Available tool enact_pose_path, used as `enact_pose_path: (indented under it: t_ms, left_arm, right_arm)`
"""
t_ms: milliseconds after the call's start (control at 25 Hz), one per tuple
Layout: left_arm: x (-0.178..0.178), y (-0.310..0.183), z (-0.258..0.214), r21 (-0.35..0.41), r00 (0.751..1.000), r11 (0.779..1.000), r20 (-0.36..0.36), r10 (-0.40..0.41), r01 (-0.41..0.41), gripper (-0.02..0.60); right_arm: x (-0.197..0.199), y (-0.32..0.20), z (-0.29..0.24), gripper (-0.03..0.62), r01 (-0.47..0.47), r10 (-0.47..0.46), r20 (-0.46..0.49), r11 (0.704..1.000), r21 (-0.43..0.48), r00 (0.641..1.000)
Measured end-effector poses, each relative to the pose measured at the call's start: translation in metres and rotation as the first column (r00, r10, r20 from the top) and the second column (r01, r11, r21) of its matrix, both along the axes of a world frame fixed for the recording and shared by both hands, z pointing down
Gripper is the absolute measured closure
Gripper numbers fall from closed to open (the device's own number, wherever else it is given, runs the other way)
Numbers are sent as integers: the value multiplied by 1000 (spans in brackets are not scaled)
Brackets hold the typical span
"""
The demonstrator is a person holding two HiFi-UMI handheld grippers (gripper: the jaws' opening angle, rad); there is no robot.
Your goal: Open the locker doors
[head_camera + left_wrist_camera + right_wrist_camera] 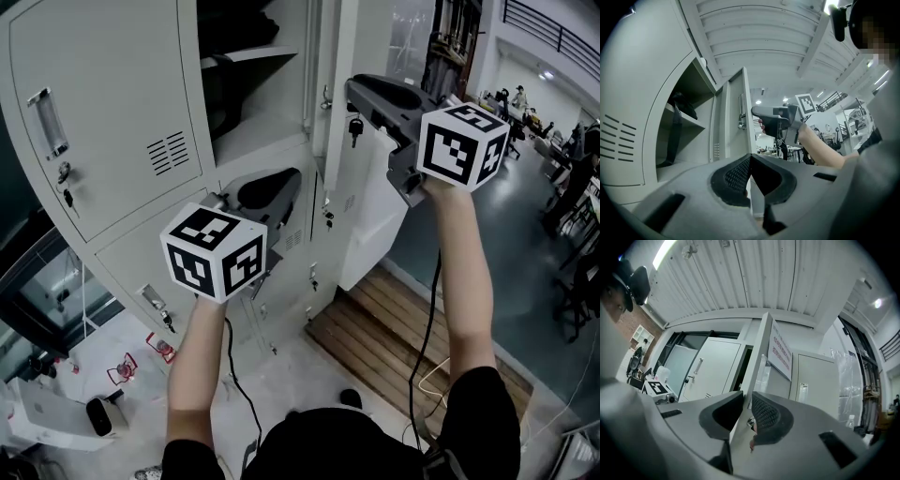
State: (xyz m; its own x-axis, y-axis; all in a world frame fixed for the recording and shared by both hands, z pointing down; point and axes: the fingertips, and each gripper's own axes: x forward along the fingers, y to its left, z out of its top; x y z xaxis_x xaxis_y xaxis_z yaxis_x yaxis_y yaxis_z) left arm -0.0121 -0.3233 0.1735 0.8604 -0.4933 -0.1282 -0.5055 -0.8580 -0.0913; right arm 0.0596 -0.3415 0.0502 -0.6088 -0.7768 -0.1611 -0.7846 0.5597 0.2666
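The lockers [103, 112] stand in front of the person, and two doors of the middle column are already partly swung out. The right hand-held gripper [747, 401] is clamped narrowly on the free edge of the upper door [761, 348], with the sheet metal pinched between its pads. The left hand-held gripper [750, 159] is closed in the same way on the edge of the lower door [755, 197]. Behind the upper door, the open compartment [248, 56] shows a shelf and something dark on it.

The step in hand looks like swinging both doors wider. To do it well, each hand should follow an arc around its door's hinges. A straight pull toward the body would probably make the thin edge slip out of the pads. The pads should sit square on the metal, with firm pressure. A key [356, 127] hangs just below the right gripper, so that hand should stay clear of it.
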Motion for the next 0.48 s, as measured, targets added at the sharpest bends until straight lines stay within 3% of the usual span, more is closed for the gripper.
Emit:
enact_pose_path:
  t_ms: [480]
  left_arm:
    - [49, -9, 0, -11, 1000, 1000, 17, -5, 5, 563]
  right_arm:
    - [51, 3, 0, 530, 81, -80, 50, 997, -14, 996]
